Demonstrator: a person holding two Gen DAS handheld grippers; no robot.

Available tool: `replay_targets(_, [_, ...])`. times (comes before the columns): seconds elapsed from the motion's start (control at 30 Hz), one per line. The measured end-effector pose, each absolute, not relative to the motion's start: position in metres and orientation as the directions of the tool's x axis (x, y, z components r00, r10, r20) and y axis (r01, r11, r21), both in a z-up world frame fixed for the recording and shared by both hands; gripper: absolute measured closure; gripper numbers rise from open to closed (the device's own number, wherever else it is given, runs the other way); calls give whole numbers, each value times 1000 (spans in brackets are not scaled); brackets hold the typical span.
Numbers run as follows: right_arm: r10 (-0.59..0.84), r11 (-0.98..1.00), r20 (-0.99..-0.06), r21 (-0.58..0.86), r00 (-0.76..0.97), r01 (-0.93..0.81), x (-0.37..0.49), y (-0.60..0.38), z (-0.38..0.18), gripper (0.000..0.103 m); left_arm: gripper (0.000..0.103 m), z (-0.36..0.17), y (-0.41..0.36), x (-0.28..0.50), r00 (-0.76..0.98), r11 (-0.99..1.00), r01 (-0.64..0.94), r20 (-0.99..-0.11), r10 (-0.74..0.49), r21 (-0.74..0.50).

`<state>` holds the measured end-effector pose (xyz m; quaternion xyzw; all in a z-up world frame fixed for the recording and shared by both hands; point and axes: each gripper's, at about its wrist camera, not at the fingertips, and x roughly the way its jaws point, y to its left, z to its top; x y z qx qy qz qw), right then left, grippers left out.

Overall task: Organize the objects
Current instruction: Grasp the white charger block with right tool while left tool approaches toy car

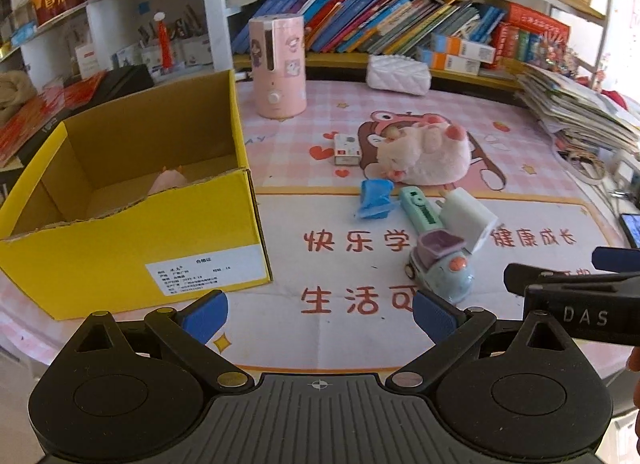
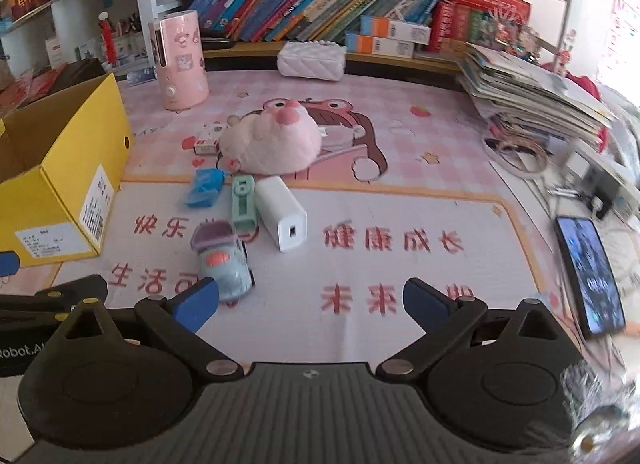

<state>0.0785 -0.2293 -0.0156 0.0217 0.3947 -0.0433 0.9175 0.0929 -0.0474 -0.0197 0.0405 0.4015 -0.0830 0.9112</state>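
A yellow cardboard box (image 1: 132,248) (image 2: 60,184) stands open on the left of the mat, with a pink item (image 1: 166,182) inside. On the mat lie a pink plush toy (image 1: 426,156) (image 2: 272,144), a small white card box (image 1: 346,150) (image 2: 206,144), a blue crumpled piece (image 1: 376,198) (image 2: 204,186), a green stapler-like tool (image 1: 420,210) (image 2: 243,202), a white charger (image 1: 468,218) (image 2: 282,214) and a blue toy car (image 1: 442,268) (image 2: 224,260). My left gripper (image 1: 320,314) is open and empty, near the box front. My right gripper (image 2: 312,302) is open and empty, right of the toy car.
A pink humidifier (image 1: 278,66) (image 2: 180,60) and a white quilted pouch (image 1: 398,74) (image 2: 312,60) stand at the back. Bookshelves run behind. A stack of magazines (image 2: 532,96) and a phone (image 2: 592,276) lie at the right.
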Motion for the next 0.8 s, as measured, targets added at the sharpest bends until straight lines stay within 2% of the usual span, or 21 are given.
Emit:
replay_targets(0.2, [8,999,-742,37,671,28,107,-231,-22,18,3,-25,-52,107,645,988,152,-759,-88,14])
replay_targets(0.5, [77,997,-751,66,656,-41,150,-243,-29,40,3,-39,-83,125,574,967,249,-795,-194,-56])
replay_targets(0.8, [126,990,-815,67,565,-123,192,-248,-52,52,3,-47,-106,139,528,959,274,-822,-212,-71])
